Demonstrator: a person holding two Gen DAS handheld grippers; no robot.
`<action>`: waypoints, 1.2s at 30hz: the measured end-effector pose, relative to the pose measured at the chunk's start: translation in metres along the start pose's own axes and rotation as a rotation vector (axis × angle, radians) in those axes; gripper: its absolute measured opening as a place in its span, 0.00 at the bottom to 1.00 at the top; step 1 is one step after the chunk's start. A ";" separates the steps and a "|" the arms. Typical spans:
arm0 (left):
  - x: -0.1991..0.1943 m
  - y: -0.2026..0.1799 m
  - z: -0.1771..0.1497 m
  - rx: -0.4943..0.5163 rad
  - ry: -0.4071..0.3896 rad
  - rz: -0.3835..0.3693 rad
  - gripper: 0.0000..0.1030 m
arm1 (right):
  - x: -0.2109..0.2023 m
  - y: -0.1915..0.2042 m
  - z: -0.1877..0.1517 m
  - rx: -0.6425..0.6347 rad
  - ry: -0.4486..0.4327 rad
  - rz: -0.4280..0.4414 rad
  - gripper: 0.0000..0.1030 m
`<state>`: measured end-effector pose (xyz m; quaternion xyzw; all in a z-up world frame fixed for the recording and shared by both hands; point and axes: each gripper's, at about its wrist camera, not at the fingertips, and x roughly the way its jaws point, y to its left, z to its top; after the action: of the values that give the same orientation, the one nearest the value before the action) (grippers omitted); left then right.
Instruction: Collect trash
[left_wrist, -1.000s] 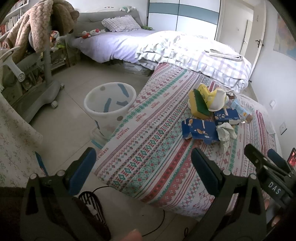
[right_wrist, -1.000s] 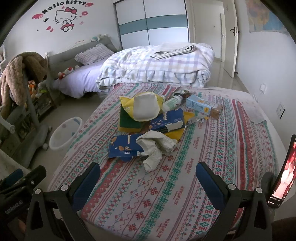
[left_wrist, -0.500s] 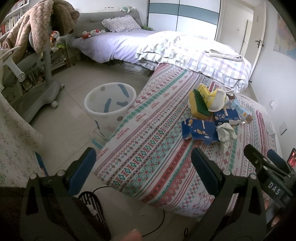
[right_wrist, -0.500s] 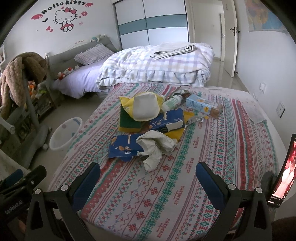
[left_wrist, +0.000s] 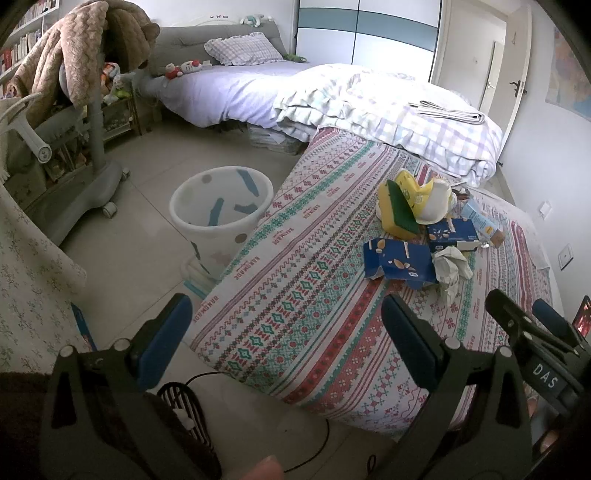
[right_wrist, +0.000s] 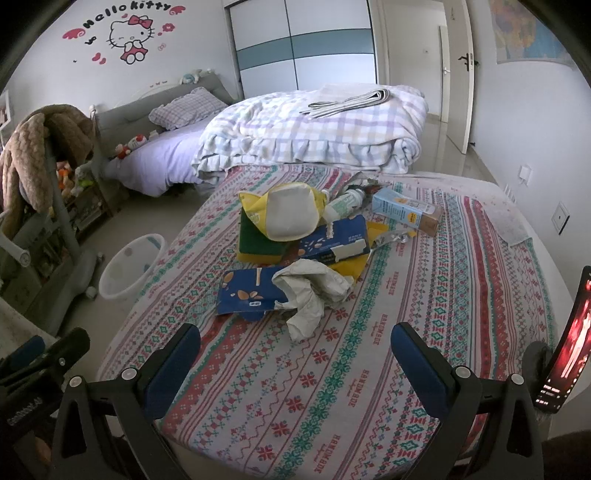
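While trash (right_wrist: 295, 243) lies heaped mid-bed (right_wrist: 424, 332), bin (left_wrist: 221, 210) waits beside it; both hand-held grippers, left (left_wrist: 284, 332) and right (right_wrist: 295, 354), hover released, empty.

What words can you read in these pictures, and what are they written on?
"Hello Kitty": wall sticker.
"HANDMADE": woven along the striped bedspread, many times over.
"DAS": label on the right tool, seen from the left camera.
Print on the blue boxes and light blue carton: too small to read.

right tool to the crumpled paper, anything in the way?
No. In the right wrist view only bare patterned bedspread lies between the open right tool and the crumpled paper.
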<state>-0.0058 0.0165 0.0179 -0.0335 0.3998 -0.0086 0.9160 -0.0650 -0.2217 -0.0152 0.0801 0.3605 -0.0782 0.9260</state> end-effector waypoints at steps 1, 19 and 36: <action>0.000 -0.004 -0.005 0.002 -0.002 0.003 0.99 | 0.000 -0.001 0.000 0.001 0.001 0.001 1.00; -0.003 -0.002 -0.001 0.001 -0.008 0.005 0.99 | -0.002 0.000 0.000 0.002 -0.008 0.002 1.00; -0.011 -0.006 0.016 -0.001 -0.019 -0.034 0.99 | -0.017 -0.004 0.023 -0.030 -0.010 -0.018 1.00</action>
<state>-0.0013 0.0119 0.0376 -0.0409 0.3904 -0.0234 0.9194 -0.0632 -0.2291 0.0130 0.0627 0.3575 -0.0814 0.9282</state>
